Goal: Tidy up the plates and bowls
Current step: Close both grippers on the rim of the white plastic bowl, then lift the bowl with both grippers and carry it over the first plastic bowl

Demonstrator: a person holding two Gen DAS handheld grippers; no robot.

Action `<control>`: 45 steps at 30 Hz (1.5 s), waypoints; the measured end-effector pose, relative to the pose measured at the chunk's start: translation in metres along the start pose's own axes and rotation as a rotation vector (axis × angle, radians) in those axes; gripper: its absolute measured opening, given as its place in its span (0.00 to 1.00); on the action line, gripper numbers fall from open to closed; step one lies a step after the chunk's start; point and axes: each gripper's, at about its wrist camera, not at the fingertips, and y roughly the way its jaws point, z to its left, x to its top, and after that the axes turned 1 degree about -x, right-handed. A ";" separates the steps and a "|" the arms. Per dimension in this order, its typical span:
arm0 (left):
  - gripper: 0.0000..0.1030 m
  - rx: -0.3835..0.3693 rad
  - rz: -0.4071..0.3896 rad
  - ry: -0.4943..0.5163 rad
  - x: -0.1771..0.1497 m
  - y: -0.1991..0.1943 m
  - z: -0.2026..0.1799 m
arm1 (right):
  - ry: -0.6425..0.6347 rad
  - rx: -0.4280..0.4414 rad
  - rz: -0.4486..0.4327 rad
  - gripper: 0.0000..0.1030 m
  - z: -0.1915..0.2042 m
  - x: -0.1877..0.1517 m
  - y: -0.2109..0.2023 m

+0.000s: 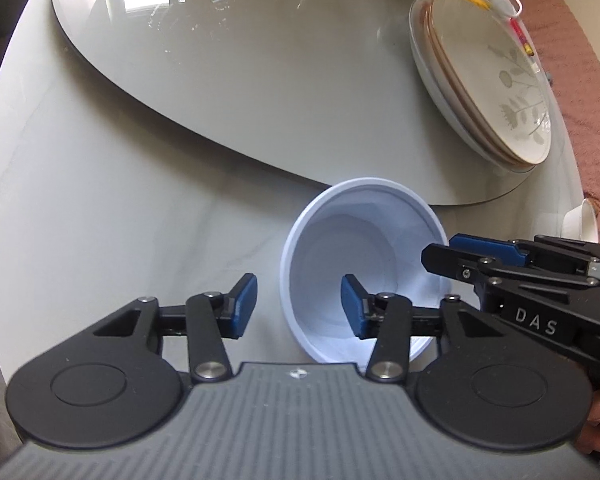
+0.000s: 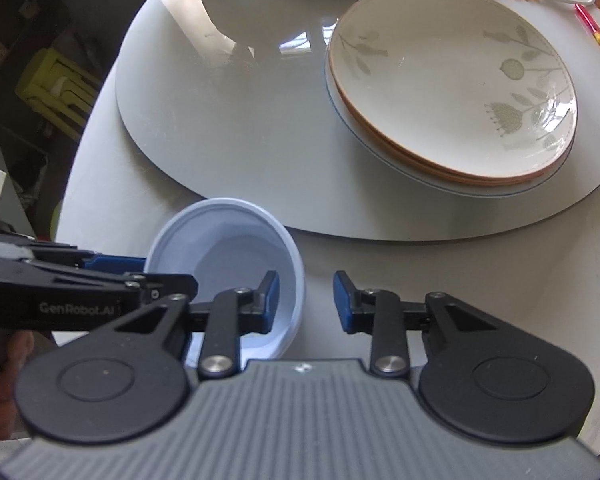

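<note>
Nearest: left gripper (image 1: pixel 299 305), jaws parted, empty. One pad outside the bowl (image 1: pixel 362 268) on its left, the other inside the mouth over the near-left rim; rim between pads, so straddled, contact not confirmed. Right gripper (image 2: pixel 306 302) likewise parted, empty: left pad inside the bowl over its right wall, right pad outside above bare desk (image 2: pixel 380 252).

In the left view the right gripper enters from the right with fingertips at the bowl's right rim; whether touching cannot be told.

Bowl: pale blue-white, upright, mouth up, empty, on the desk just near the edge of the turntable (image 1: pixel 220 80). Round, so no long axis; either rim side serves for a pinch. Both grippers equally near, one per side.

Farther, to the right: stack of plates (image 2: pixel 452 80) on the turntable, floral one on top, well apart from the bowl. Small white dish (image 1: pixel 580 224) at far right desk edge, partly cut off.

Judgement: rim pinch comes next; closing either pair should catch the wall. Thin rim, tipping risk under a one-sided lift.
</note>
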 end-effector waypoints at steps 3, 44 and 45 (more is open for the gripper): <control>0.41 0.009 -0.008 0.015 0.001 0.004 -0.003 | 0.007 -0.003 0.002 0.30 -0.001 -0.001 0.005; 0.10 -0.079 -0.179 0.071 -0.019 -0.103 -0.090 | -0.042 0.067 -0.139 0.12 -0.039 -0.006 -0.102; 0.10 -0.086 -0.183 0.070 -0.023 -0.104 -0.092 | -0.047 0.057 -0.141 0.12 -0.040 -0.007 -0.105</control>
